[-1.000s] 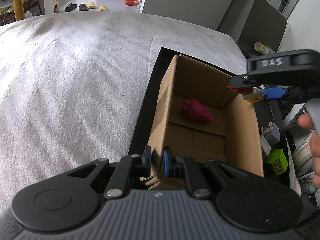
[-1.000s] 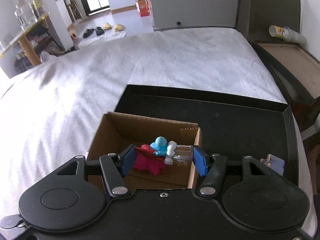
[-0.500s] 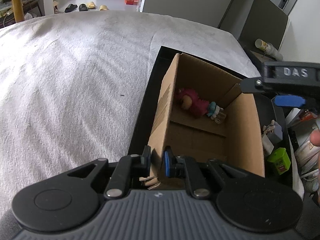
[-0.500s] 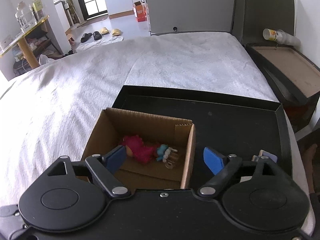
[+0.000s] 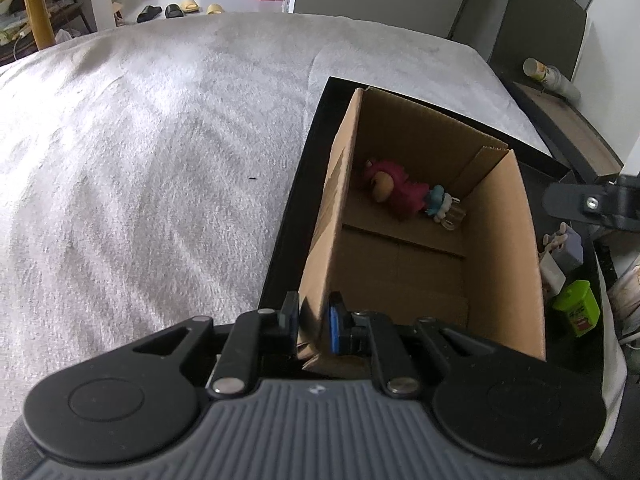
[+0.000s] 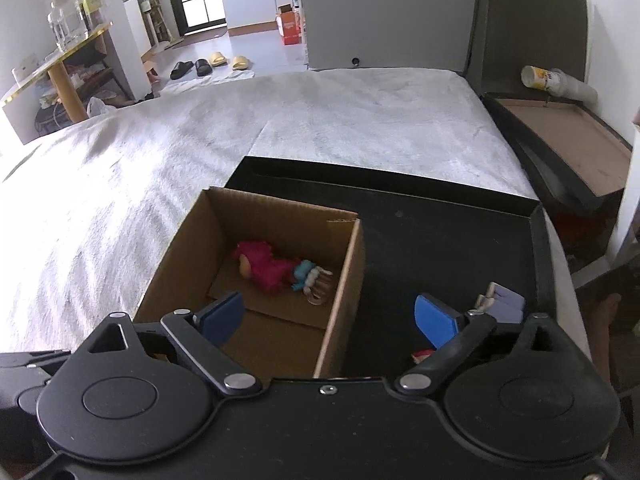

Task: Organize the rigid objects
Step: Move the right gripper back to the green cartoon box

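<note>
White bedding [image 6: 360, 120] fills the room's middle, and on it sits a black tray [image 6: 440, 240] with an open cardboard box [image 6: 348, 272] at its left end. My left gripper [image 5: 314, 322] is pinched shut on the box's near wall, steadying it. My right gripper [image 6: 328, 318] has just been opening; its jaws stand wide with nothing between them, straddling the box's right wall, one pad over the box floor and one over the tray. Inside, a pink figurine [image 6: 262, 264] and a blue-capped toy on a clear base [image 6: 310, 278] lie end to end against the far wall. What I judge comes next are the small things on the tray's right end: a pale lavender figure [image 6: 502, 300], just right of my right pad, and a green block [image 5: 576, 308], visible only from the left wrist. They lie to my right hand's side, so that hand is nearer; the box wall stands between them and the drop spot, so I must lift over it.
</note>
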`<state>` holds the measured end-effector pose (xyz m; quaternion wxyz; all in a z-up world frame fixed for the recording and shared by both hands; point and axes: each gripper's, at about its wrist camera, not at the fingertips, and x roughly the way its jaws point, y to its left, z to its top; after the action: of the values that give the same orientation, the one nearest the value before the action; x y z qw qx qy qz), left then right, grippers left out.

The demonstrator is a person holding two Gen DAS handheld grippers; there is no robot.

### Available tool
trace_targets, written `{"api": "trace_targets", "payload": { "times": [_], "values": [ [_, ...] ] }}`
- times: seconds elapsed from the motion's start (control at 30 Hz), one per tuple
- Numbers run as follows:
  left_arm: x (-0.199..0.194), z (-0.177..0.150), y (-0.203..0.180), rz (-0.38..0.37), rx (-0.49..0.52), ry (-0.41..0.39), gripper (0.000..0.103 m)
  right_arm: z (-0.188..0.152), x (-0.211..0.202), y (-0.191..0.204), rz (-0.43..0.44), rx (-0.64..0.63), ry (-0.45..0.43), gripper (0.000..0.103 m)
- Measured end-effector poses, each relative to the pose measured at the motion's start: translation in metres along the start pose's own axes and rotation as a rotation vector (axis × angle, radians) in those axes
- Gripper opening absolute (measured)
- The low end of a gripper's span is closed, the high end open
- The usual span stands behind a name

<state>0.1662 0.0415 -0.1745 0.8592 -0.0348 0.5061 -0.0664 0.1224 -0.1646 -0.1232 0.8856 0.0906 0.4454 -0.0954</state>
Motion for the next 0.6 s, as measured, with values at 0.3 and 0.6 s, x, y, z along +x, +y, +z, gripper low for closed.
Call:
{"api": "trace_targets", "payload": {
  "times": [0.3, 0.6],
  "values": [
    [-0.007, -0.002, -0.004, 0.029, 0.022, -0.01, 0.013, -0.01, -0.013, -0.018, 0.031, 0.02, 0.009, 0.095],
    [-0.011, -0.002, -0.006, 0.04, 0.04, -0.008, 0.013, -0.024, -0.028, -0.029, 0.048, -0.004, -0.014, 0.095]
  ]
}}
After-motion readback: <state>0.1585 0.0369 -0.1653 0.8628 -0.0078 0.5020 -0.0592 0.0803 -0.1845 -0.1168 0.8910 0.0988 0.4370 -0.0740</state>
